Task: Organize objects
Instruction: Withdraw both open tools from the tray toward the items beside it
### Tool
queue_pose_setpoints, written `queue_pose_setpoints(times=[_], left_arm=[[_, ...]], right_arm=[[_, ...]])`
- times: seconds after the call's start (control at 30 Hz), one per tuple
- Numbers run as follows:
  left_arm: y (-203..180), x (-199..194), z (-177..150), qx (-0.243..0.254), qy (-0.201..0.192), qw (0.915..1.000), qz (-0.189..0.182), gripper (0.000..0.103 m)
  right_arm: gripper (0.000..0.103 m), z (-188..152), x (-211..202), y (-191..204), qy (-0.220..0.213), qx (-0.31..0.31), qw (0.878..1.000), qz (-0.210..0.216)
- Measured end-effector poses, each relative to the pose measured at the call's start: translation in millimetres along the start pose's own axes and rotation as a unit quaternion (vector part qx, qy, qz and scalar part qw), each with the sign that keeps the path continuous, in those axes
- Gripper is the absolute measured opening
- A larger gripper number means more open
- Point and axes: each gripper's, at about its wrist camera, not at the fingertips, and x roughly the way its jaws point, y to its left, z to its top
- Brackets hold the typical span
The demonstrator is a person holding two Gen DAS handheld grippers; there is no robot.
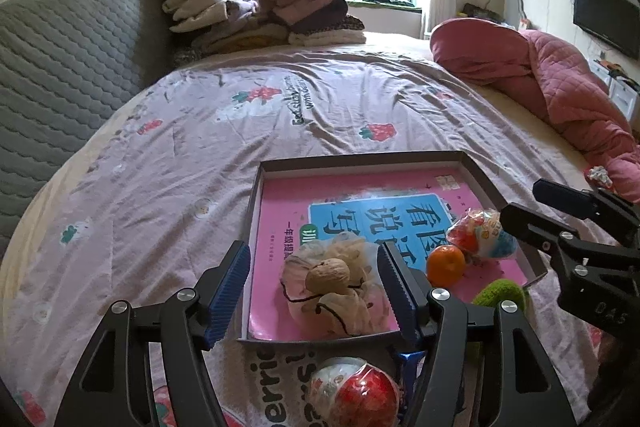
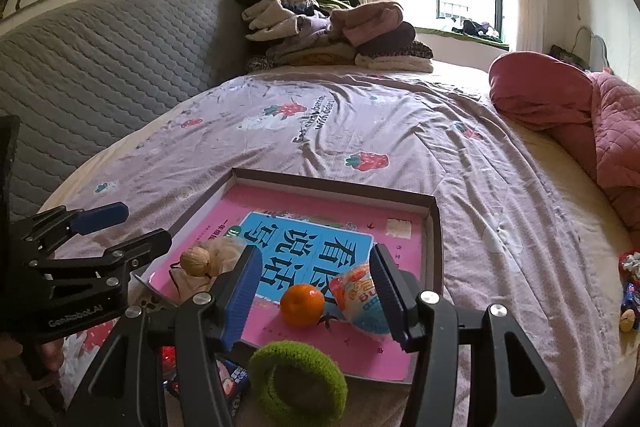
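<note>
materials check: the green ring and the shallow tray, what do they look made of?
Fuzzy green ring: looks like knitted or crocheted yarn, matte; the surface shows a looped, woolly texture. Shallow grey-brown rectangular tray: probably cardboard, matte; thin straight walls with folded corners and a pale inner face. Could be a box lid.

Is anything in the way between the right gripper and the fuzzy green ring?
Nothing visible blocks it. The fuzzy green knitted ring lies on the bedsheet just outside the shallow cardboard tray, right below the open right gripper.
</note>
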Motion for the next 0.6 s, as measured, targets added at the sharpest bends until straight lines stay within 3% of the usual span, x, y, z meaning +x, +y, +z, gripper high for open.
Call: queue_pose_setpoints(times=[0.6], left_arm=[[-6.9,-15.6,-16.9,0.001,-0.002,1.0,-0.002,0.068]], right_arm=[[0.057,-16.5,-25.5,5.2,-0.02,-0.006,1.0,-0.011]])
